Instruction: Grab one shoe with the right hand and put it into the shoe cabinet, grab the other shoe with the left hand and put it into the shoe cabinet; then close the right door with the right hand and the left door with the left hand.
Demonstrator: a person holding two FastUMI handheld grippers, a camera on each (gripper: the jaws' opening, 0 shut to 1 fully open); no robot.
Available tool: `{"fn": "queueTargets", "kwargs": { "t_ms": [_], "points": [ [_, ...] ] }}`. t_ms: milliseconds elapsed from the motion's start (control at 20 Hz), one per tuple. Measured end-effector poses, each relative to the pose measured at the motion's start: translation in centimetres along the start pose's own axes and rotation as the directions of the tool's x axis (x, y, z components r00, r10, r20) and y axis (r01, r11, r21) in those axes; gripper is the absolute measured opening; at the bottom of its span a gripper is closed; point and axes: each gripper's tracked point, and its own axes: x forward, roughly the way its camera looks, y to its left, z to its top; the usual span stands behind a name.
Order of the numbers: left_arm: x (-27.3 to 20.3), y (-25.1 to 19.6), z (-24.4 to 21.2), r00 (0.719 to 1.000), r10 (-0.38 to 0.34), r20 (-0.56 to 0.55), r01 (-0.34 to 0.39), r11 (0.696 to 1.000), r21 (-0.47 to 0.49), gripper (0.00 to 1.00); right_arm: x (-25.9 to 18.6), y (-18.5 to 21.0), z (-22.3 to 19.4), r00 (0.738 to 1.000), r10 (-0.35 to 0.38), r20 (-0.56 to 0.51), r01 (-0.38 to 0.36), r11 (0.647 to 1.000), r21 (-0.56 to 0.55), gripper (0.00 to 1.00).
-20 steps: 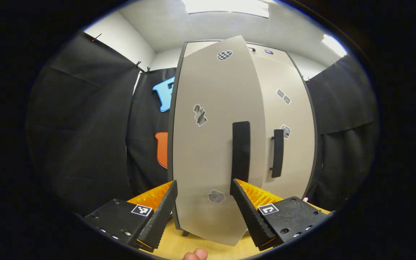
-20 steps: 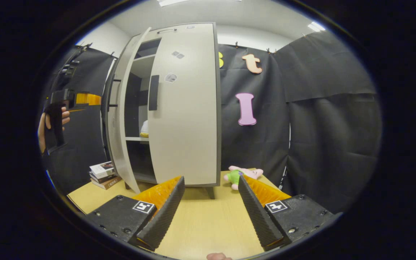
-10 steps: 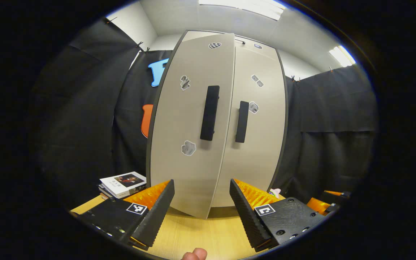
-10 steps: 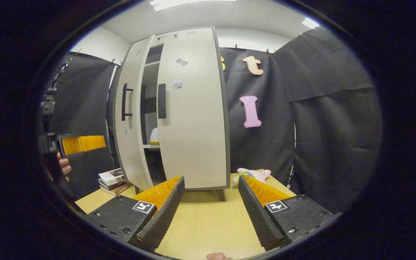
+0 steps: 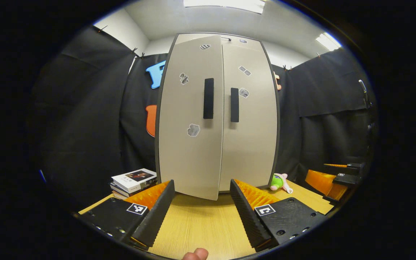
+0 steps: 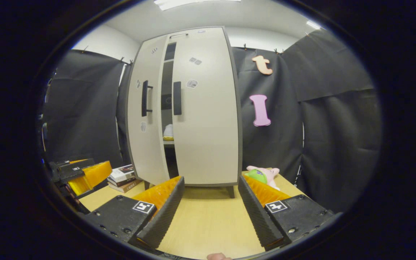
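A tall shoe cabinet stands at twelve o'clock on the counter. Its left door is slightly ajar; a pale shape inside is perhaps a shoe. The left gripper and right gripper each have fingers apart, holding nothing.

The bench is pale wood with a fine grain, running across the lower part of both views; a stack of books lies on it at about 8 o'clock in the left gripper view, the top one white-covered with a dark picture, and the same stack sits at 8 o'clock in the right gripper view; a plush toy, green and pink, lies on the bench at about 4 o'clock in the left gripper view, and again at 4 o'clock in the right gripper view, close to the black cloth wall; bright ceiling lights sit at 12 o'clock.
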Motion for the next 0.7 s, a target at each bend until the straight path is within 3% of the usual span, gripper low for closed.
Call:
{"fn": "queueTargets", "kwargs": {
  "t_ms": [100, 700],
  "points": [
    [-0.1, -0.6, -0.2, 1.000, -0.013, -0.001, 0.013, 1.000, -0.008, 0.92, -0.1, 0.2, -0.2, 1.000, 0.005, -0.004, -0.005, 1.000, 0.009, 0.94],
    [-1.1, -0.4, -0.4, 1.000, -0.006, -0.019, 0.006, 1.000, -0.007, 0.92, -0.2, 1.4, -0.3, 0.999, 0.033, -0.006, -0.033, 0.999, 0.000, 0.97]
  ]
}}
